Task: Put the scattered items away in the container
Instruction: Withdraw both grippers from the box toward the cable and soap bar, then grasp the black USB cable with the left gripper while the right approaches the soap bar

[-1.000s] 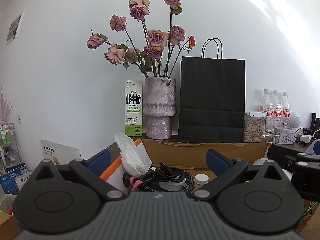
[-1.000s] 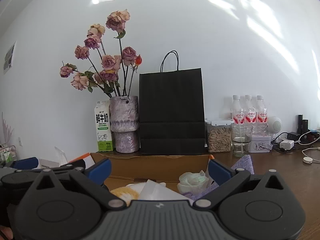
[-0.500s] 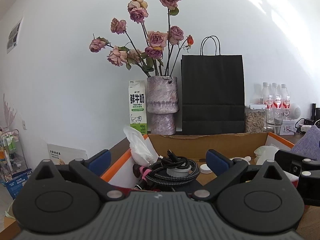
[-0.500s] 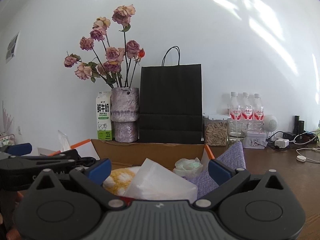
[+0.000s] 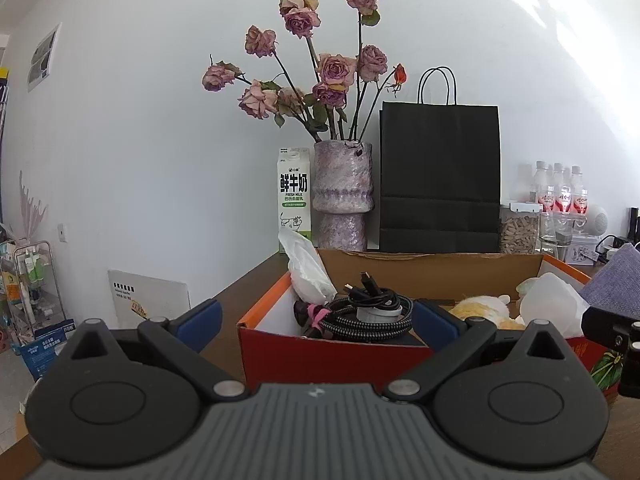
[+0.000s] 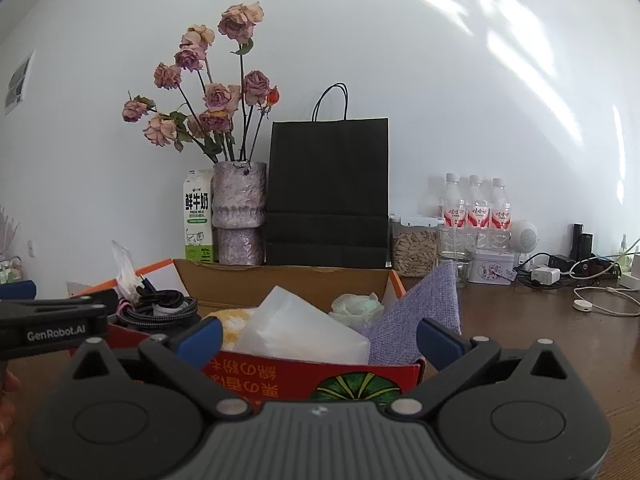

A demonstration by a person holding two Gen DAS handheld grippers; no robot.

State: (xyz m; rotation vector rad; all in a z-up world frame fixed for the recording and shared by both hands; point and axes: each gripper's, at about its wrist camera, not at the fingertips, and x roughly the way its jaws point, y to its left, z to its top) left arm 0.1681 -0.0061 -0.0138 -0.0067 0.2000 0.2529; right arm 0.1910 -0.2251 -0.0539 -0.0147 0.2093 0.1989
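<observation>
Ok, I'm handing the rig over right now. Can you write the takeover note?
Left gripper: open, empty, facing the box's left end.
Right gripper: open, empty, facing its right end.
Cardboard box holds the coiled braided cable, white plastic bag, yellow plush, translucent container, pale green wad and purple cloth, whose corner sticks up over the rim.
Done: items in view are boxed.
Left: maybe tuck the cloth in; table near the grippers is hidden, so check for strays.

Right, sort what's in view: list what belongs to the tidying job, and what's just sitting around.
Job:
cardboard box
coiled cable
purple cloth
white plastic bag
yellow fluffy thing

Just lying about:
vase of roses
milk carton
black paper bag
water bottles
charger cables
</observation>
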